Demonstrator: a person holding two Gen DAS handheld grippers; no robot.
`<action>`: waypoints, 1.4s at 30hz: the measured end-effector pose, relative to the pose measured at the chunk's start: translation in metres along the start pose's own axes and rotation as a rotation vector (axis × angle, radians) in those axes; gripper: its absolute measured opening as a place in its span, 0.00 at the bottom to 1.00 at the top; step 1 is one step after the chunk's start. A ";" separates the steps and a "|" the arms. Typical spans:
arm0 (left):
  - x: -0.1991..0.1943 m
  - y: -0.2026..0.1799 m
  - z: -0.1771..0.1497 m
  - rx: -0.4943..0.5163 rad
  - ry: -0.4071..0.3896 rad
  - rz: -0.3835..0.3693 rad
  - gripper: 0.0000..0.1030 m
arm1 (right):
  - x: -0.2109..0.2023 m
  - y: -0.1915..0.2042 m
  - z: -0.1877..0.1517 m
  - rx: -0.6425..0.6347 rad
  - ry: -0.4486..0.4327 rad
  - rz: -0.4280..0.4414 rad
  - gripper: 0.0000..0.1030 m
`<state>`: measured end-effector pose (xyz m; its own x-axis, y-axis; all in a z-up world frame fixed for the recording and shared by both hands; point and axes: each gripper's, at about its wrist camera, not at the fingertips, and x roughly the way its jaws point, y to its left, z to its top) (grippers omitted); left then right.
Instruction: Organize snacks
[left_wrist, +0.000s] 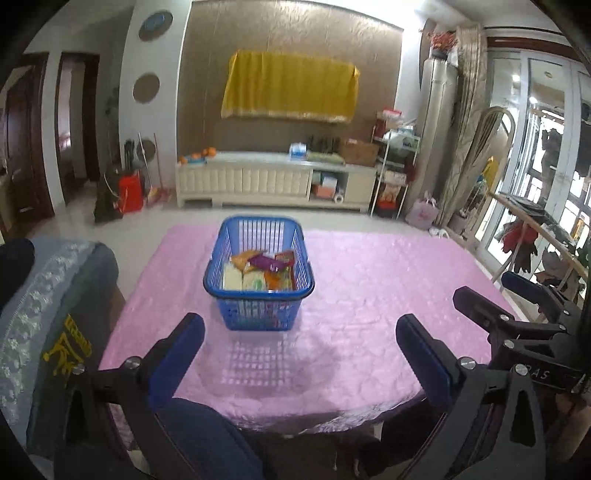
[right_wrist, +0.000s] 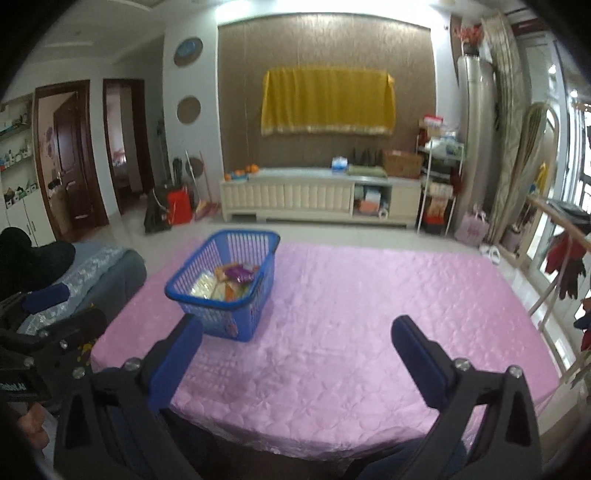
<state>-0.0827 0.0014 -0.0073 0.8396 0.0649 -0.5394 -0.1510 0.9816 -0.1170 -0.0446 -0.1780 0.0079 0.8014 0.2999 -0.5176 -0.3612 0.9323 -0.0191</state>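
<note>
A blue plastic basket (left_wrist: 258, 310) stands on the pink tablecloth (left_wrist: 369, 295), holding several snack packets (left_wrist: 258, 273) in yellow, purple, orange and white. My left gripper (left_wrist: 299, 350) hovers near the table's front edge, short of the basket, its blue-padded jaws wide apart and empty. In the right wrist view the basket (right_wrist: 225, 317) sits to the left with the snack packets (right_wrist: 229, 280) inside. My right gripper (right_wrist: 295, 354) is open with nothing between its fingers, above the cloth (right_wrist: 369, 314). The right gripper's body (left_wrist: 517, 321) shows at the right of the left wrist view.
A grey sofa arm with a lace cover (left_wrist: 55, 295) stands left of the table. Beyond the table are bare floor, a white TV cabinet (left_wrist: 273, 177) and a yellow cloth (left_wrist: 291, 88) on the wall. A wooden rail with hanging clothes (left_wrist: 535, 236) runs along the right.
</note>
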 end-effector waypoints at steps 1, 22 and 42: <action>-0.006 -0.003 0.001 0.005 -0.012 0.004 1.00 | -0.006 0.000 0.001 0.002 -0.008 0.002 1.00; -0.041 -0.037 -0.007 0.112 -0.086 -0.018 1.00 | -0.074 -0.001 -0.013 0.022 -0.085 -0.037 1.00; -0.051 -0.035 -0.011 0.106 -0.095 -0.002 1.00 | -0.088 0.008 -0.017 0.000 -0.105 -0.028 1.00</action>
<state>-0.1262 -0.0383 0.0155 0.8861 0.0742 -0.4575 -0.0969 0.9949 -0.0264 -0.1257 -0.2008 0.0389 0.8569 0.2933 -0.4240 -0.3380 0.9406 -0.0325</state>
